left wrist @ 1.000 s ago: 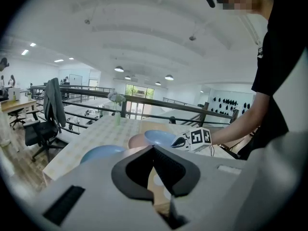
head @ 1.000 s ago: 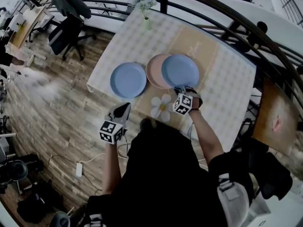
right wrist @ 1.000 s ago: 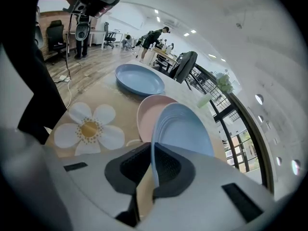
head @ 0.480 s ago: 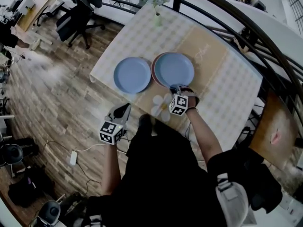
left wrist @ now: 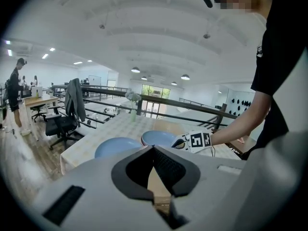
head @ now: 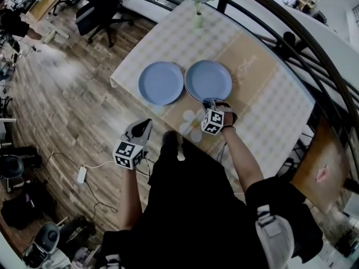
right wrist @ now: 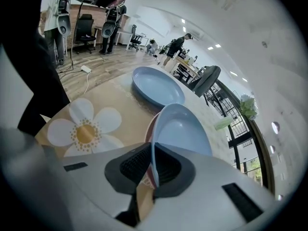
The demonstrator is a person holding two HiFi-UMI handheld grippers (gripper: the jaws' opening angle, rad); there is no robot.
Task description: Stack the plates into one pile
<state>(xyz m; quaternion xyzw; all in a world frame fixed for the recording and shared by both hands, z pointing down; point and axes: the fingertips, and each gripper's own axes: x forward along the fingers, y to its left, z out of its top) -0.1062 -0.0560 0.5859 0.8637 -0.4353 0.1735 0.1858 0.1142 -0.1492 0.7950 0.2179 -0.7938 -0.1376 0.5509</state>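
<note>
The held blue plate (head: 208,80) has slid fully over the pink plate (right wrist: 147,135), just beyond the daisy print (head: 190,122) on the desk (head: 269,116). The right tongs (head: 209,101) pinch its near rim. A second blue plate (head: 161,83) lies beyond the daisy, leftward. The left tongs (head: 144,125), closed and empty, hang off the desk, left of the daisy. The runner's script is unreadable

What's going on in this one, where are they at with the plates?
A person works at the table with two handheld grippers. The right gripper is clamped on the rim of a blue plate, which sits over the pink plate and nearly covers it. The second blue plate lies alone beside them, not yet stacked. The left gripper hangs off the table's edge, shut and empty.
</note>
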